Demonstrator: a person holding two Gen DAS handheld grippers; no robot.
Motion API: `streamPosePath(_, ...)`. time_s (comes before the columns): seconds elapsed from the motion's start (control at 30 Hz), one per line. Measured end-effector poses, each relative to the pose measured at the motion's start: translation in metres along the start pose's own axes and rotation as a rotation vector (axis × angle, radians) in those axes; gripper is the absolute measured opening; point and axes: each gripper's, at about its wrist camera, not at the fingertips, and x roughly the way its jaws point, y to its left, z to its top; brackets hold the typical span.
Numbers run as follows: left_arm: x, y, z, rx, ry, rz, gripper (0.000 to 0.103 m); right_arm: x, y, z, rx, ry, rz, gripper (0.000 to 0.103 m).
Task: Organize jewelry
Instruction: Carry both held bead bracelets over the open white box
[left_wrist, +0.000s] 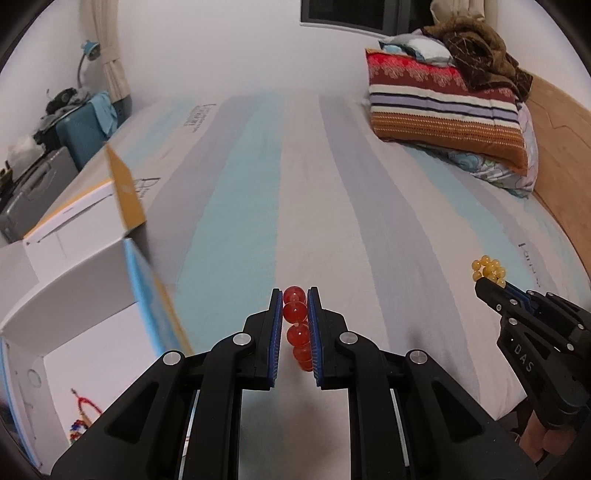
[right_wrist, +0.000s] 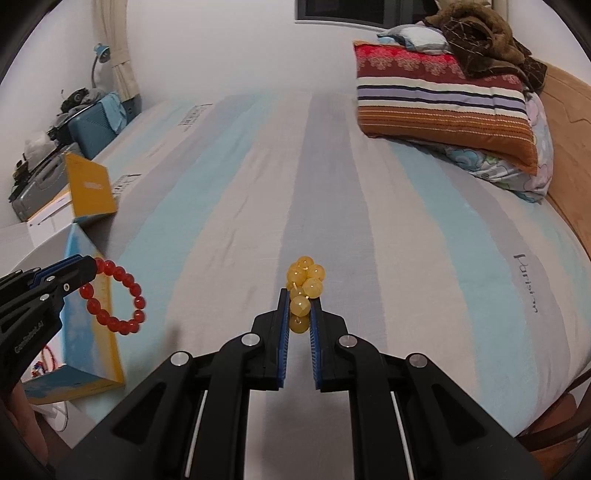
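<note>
Left wrist: your left gripper (left_wrist: 295, 295) pinches the red bracelet (left_wrist: 296, 325) above the bed, box (left_wrist: 74, 280) near left (carry it over the rim before releasing).

Right wrist: your right gripper (right_wrist: 300, 295) clamps the bunched yellow bracelet (right_wrist: 304, 284); keep it steady.

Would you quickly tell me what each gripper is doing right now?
Left gripper: closed on the red bead bracelet.
Right gripper: closed on the yellow bead bracelet.
</note>
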Motion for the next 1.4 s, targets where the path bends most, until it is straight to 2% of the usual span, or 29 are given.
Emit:
streamPosePath(0.1,-0.013,0.017,-0.004,-0.018,-0.008,0.012,0.013,-0.008,0.021,0.001,-0.024,-0.01,0.018,0.009)
streamPosePath(0.23,-0.031,0.047,-0.012,-0.043,-0.025,0.066,0.013,-0.018,0.057,0.003,-0.064,-0.026,0.046,0.009)
streamPosePath(0.47,-0.056,0.116,-0.028,-0.136,-0.029,0.137,0.013,-0.028,0.131,0.006,-0.141,-0.042,0.119,0.009)
streamPosePath(0.93,-0.094,0.235,-0.078,-0.292,-0.013,0.25,0.013,-0.038,0.265,-0.005,-0.291,-0.042,0.247,0.009)
streamPosePath(1.2,-0.094,0.275,-0.111,-0.345,0.021,0.299,0.013,-0.02,0.32,-0.024,-0.372,-0.003,0.294,0.009)
streamPosePath(1.4,-0.072,0.296,-0.132,-0.374,0.085,0.307,0.013,0.007,0.344,-0.042,-0.408,0.058,0.305,0.009)
